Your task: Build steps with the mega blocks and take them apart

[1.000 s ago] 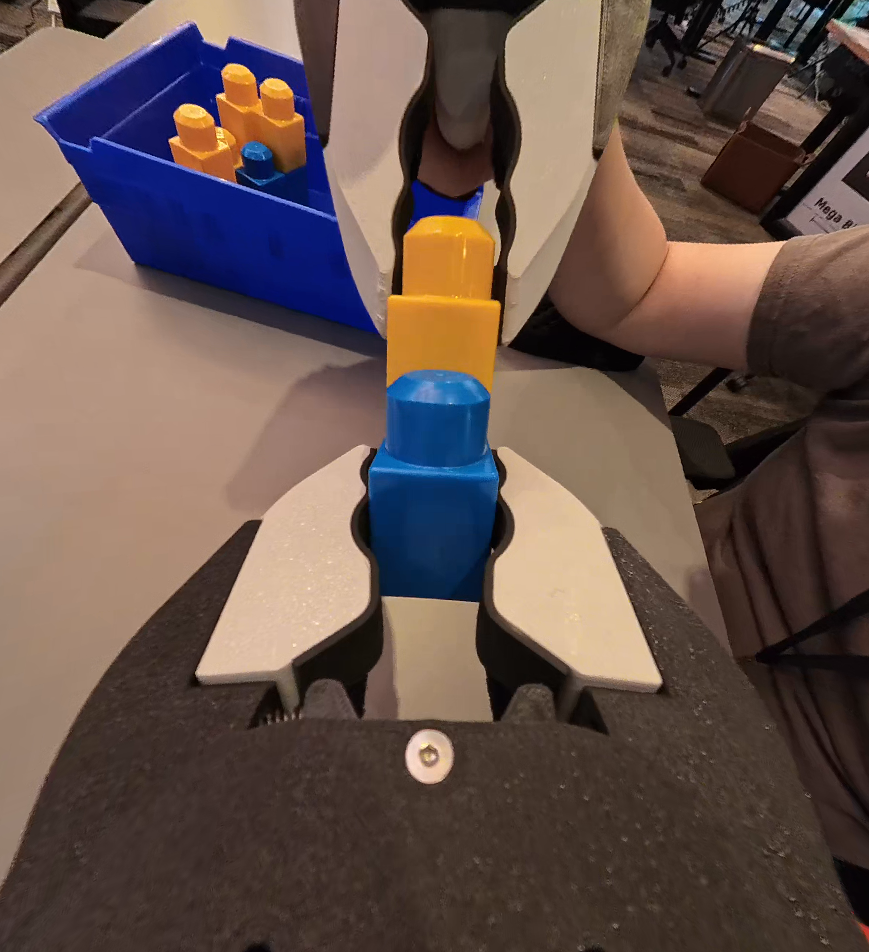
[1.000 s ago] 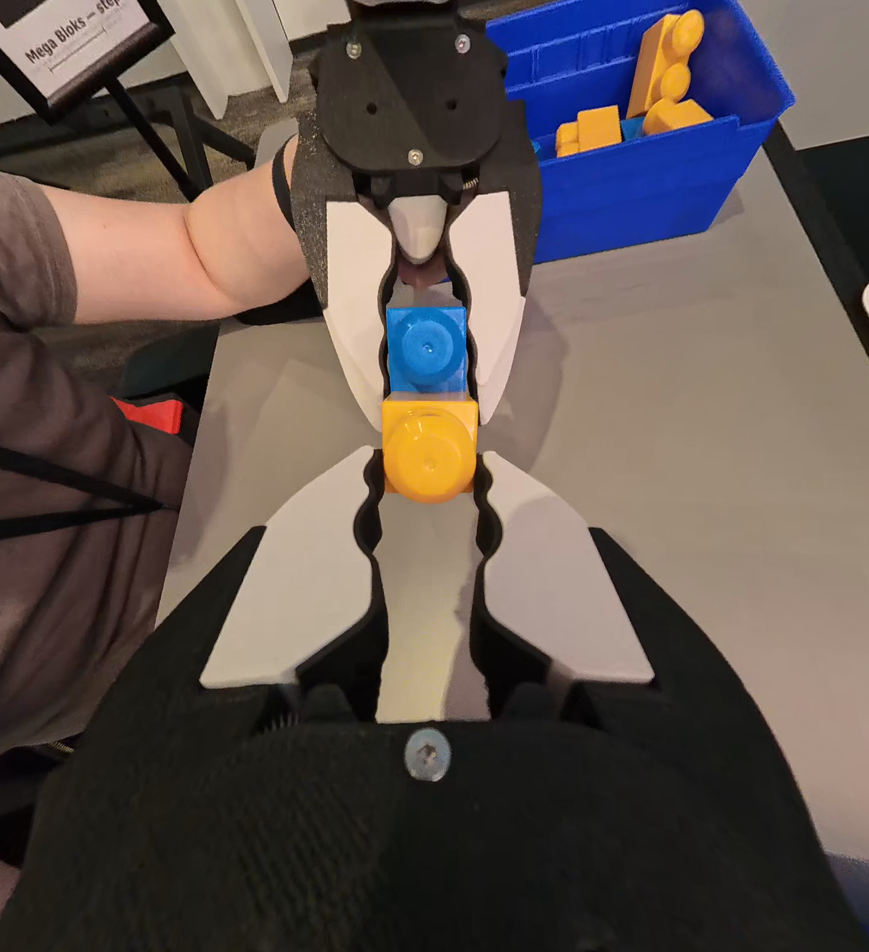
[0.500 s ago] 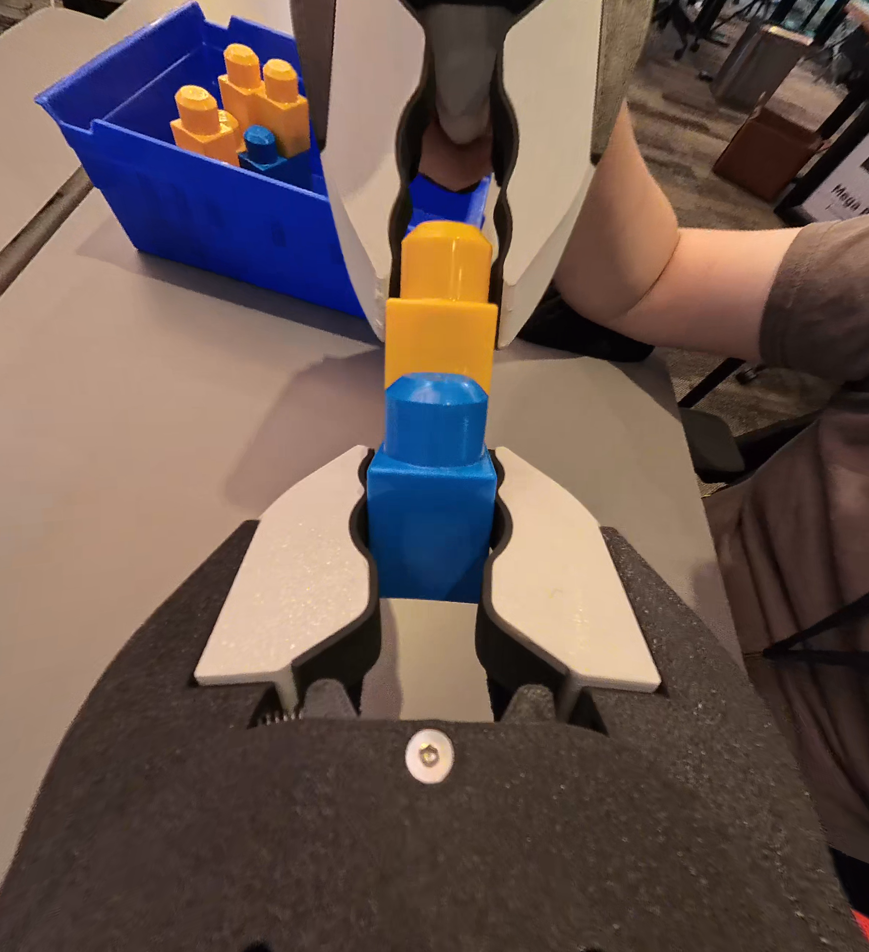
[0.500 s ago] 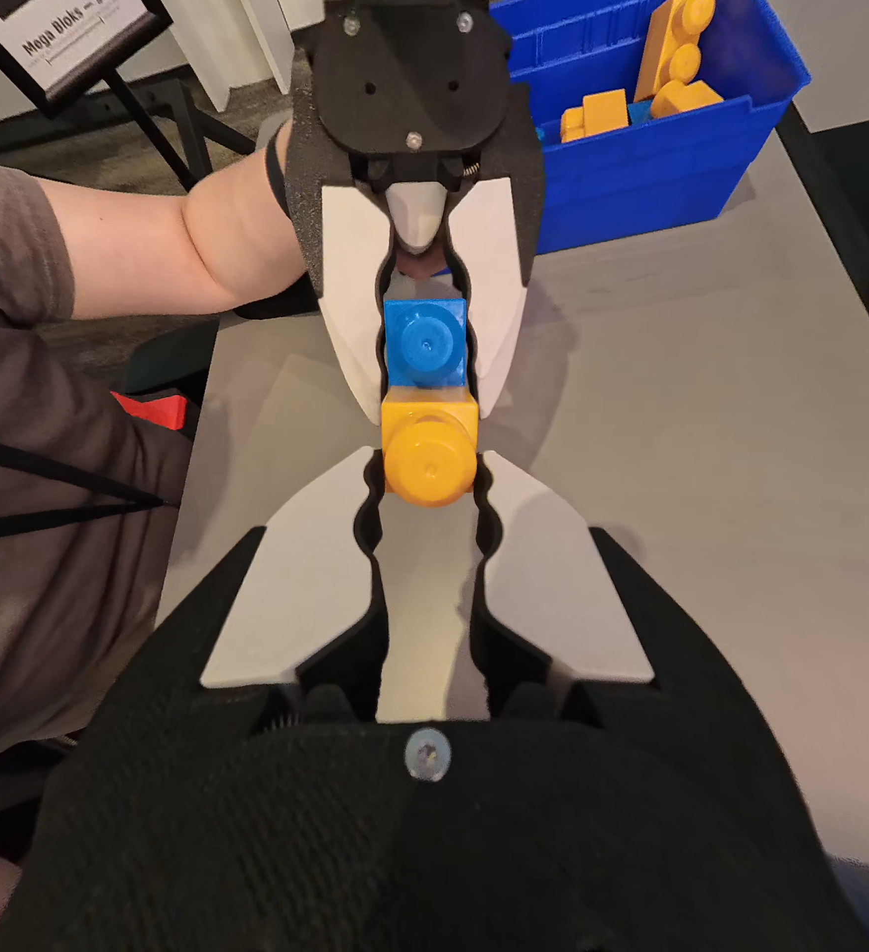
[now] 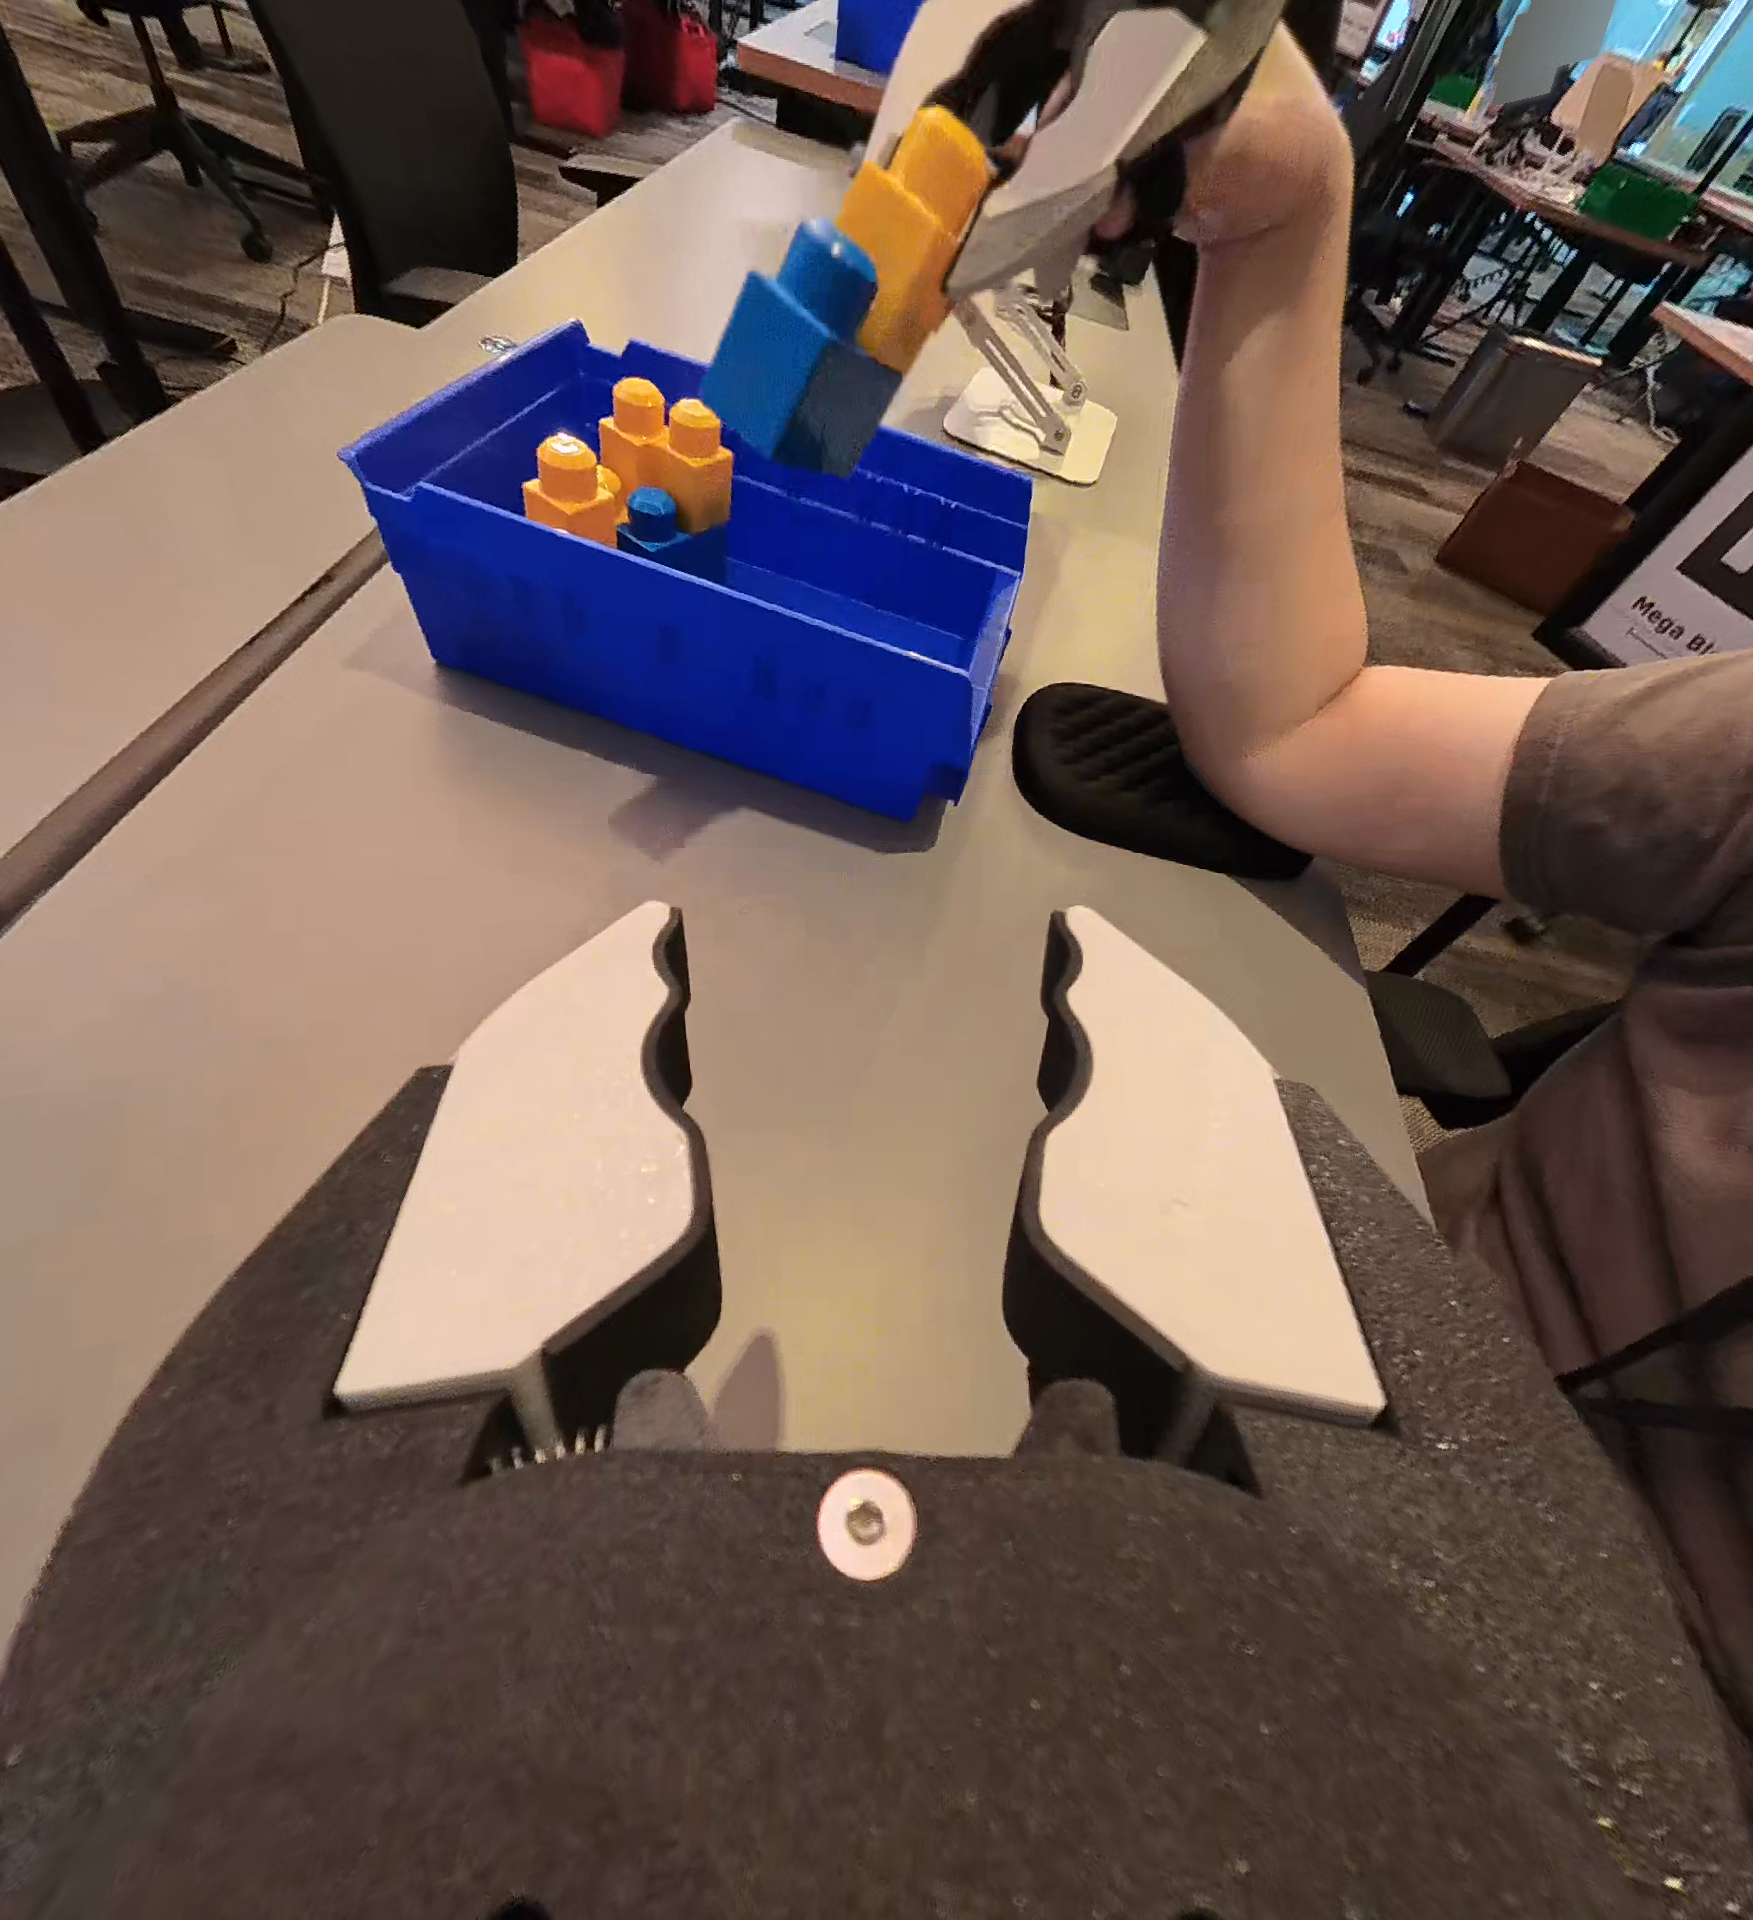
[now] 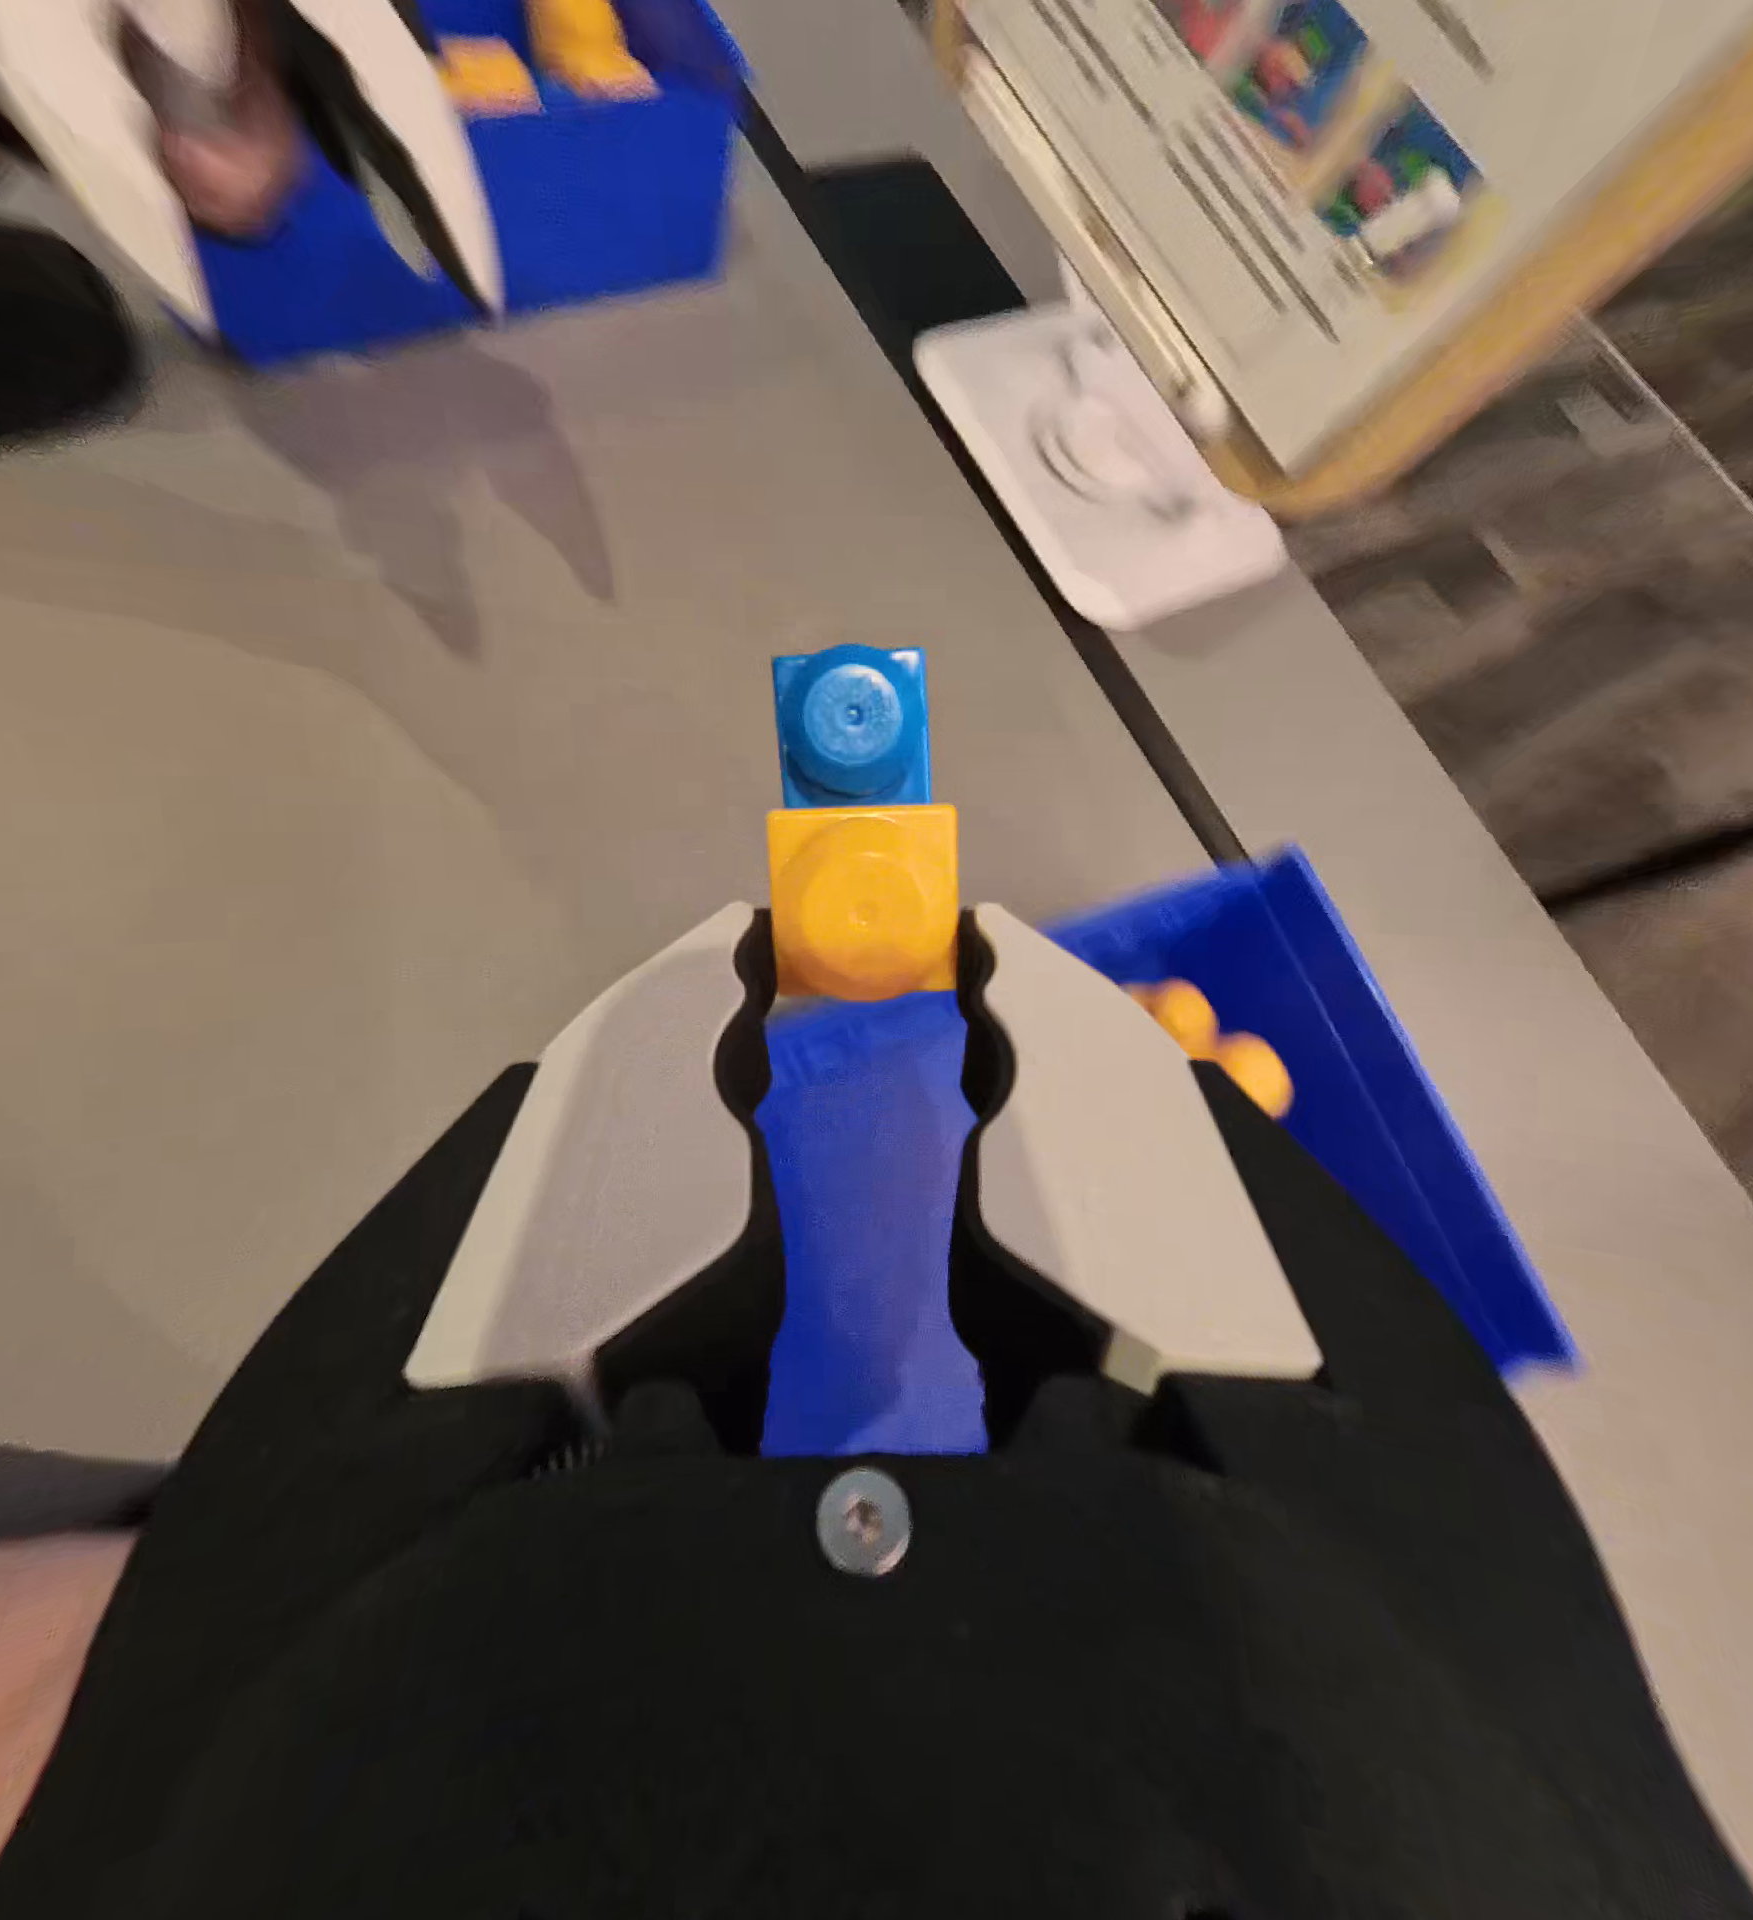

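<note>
A small stack, an orange block (image 5: 903, 239) joined to a blue block (image 5: 789, 343), hangs tilted above a blue bin (image 5: 706, 665). My right gripper (image 5: 939, 177) is shut on the orange block. In the right wrist view the right gripper (image 6: 861, 920) grips the orange block (image 6: 861, 904), with the blue block (image 6: 851, 727) sticking out beyond it and the bin (image 6: 1371, 1091) below. My left gripper (image 5: 861, 925) is open and empty, low over the grey table (image 5: 228, 935). It shows blurred in the right wrist view (image 6: 342, 301).
Orange and blue blocks (image 5: 643, 457) stand in the bin. A black pad (image 5: 1132, 769) and the person's arm (image 5: 1256, 468) lie right of it. A white stand base (image 5: 1028, 426) sits behind it. Another blue bin (image 6: 602, 187) stands behind the left gripper.
My left gripper let go of the blue block, opened and drew back. My right gripper lifted the joined orange and blue blocks up and over the blue bin.
</note>
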### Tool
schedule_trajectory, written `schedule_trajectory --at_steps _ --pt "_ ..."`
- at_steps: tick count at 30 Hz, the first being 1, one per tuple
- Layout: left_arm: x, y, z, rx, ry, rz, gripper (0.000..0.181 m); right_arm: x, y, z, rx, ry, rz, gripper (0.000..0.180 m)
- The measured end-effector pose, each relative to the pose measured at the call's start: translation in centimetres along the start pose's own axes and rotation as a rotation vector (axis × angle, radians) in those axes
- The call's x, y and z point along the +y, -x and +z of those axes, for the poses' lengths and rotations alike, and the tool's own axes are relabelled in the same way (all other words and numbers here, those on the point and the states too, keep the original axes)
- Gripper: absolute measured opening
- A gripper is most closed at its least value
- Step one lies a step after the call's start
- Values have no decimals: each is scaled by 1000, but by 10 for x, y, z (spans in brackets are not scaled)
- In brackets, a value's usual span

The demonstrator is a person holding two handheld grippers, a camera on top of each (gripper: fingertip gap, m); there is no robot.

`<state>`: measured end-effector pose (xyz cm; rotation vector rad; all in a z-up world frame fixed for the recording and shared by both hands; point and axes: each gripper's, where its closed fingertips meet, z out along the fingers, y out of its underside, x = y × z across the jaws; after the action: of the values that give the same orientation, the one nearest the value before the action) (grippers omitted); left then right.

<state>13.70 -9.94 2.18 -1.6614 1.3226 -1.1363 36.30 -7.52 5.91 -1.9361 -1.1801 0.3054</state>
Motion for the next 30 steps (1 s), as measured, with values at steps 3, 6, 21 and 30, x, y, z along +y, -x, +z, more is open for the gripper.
schedule_trajectory --at_steps 3,6,21,30 --pt "3 0 0 -10 23 14 64 57 -33 -10 62 114 98 35" --pt "8 -2 4 0 52 20 63 95 -53 -1 63 192 141 35" --pt "23 -2 19 18 118 10 60 133 -88 108 81 384 -214 35" --pt "13 1 1 -14 89 21 60 116 -106 91 214 287 -227 41"
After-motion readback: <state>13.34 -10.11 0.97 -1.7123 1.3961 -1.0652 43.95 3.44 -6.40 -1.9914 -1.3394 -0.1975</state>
